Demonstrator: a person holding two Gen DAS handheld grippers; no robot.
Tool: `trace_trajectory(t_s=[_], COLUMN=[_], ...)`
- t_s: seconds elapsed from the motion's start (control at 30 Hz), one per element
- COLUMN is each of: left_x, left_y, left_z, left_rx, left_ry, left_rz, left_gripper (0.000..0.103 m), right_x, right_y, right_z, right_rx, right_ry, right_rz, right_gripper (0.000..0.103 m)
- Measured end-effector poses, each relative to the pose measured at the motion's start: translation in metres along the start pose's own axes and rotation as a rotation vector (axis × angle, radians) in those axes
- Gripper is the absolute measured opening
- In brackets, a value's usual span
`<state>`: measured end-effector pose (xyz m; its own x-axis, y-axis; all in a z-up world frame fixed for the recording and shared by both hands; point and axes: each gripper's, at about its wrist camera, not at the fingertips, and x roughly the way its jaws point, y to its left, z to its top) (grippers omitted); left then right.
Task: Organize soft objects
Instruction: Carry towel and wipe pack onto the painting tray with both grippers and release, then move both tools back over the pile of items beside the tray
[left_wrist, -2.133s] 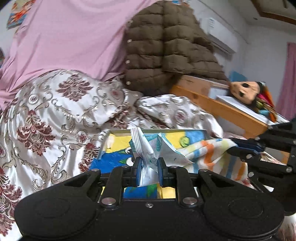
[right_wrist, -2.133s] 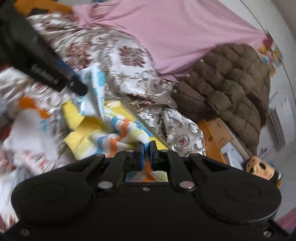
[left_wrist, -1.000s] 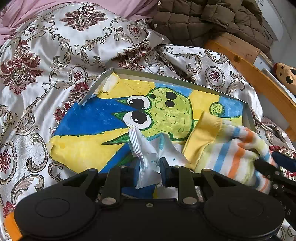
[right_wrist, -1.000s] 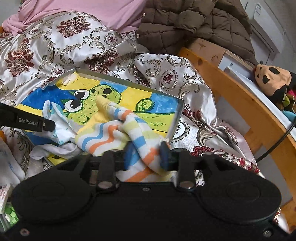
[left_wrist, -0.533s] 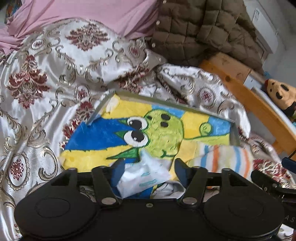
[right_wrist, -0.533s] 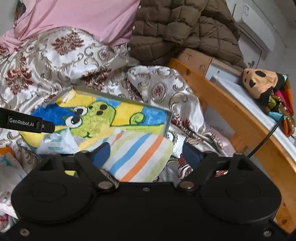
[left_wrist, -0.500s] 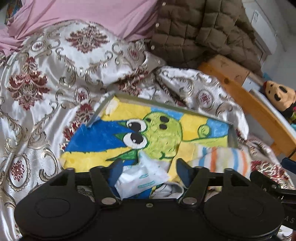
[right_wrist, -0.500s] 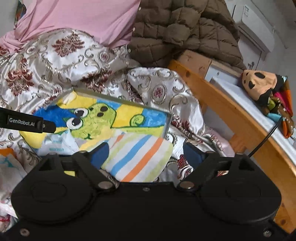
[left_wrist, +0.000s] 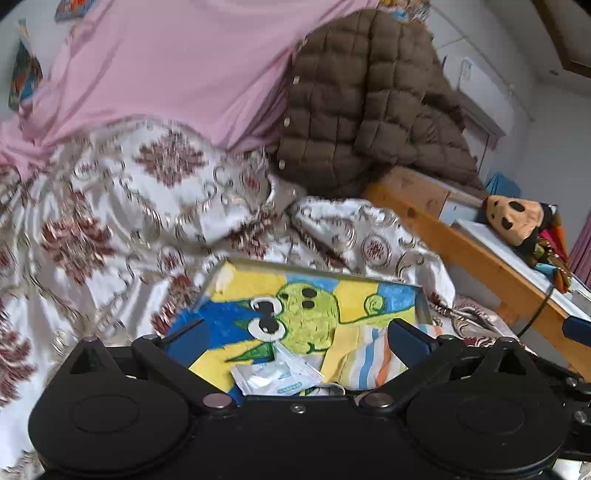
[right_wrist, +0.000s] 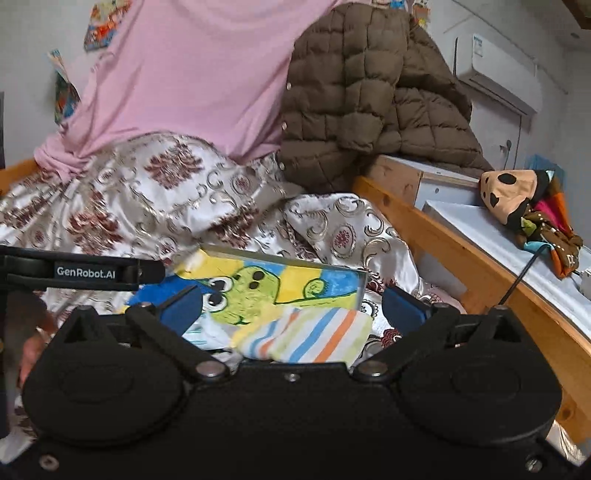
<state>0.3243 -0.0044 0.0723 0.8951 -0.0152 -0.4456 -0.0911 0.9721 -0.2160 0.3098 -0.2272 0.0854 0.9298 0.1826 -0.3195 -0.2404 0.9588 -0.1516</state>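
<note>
A shallow tray (left_wrist: 236, 263) painted with a green cartoon face lies on the patterned bedspread; it also shows in the right wrist view (right_wrist: 360, 286). A white and blue tissue pack (left_wrist: 275, 376) lies at its near edge, loose between my open left gripper (left_wrist: 295, 338) fingers. A striped cloth (right_wrist: 310, 336) in yellow, blue and orange lies at the tray's near right corner, below my open right gripper (right_wrist: 291, 304); it also shows in the left wrist view (left_wrist: 369, 360). Both grippers are held back above the tray, empty.
A silver and maroon bedspread (left_wrist: 122, 221) covers the bed. A pink sheet (left_wrist: 166, 70) and a brown quilted jacket (left_wrist: 369, 110) are piled behind. A wooden bed rail (right_wrist: 461, 258) runs along the right, with a plush toy (right_wrist: 517, 195) on a white ledge.
Both grippers opened and let go: the tissue pack and the striped cloth now lie on the tray. Both grippers have since drawn back and risen.
</note>
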Motion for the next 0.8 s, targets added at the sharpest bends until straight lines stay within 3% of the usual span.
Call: trace_trajectory(t_s=[0.33,0.6,0.8], left_x=[-0.063,-0.098,-0.121], left_y=[0.010,0.021,0.031], left_z=[-0.027,-0.048,-0.066], left_rx=[0.055,0.130,0.144], left_ry=[-0.007,-0.022,0.051], left_rz=[-0.005,0.027,0.076], left_gripper=[0.102,0.102,0.102], right_x=[-0.052,-0.073,-0.087], right_y=[0.017,0.033,0.047], right_z=[-0.024,-0.038,-0.052], right_rx=[-0.026,-0.057,-0.058], right_ry=[0.014,0.087,0.171], right_rz=[0.015,0.057,0.097], right_gripper=[0.102,0.102,0.102])
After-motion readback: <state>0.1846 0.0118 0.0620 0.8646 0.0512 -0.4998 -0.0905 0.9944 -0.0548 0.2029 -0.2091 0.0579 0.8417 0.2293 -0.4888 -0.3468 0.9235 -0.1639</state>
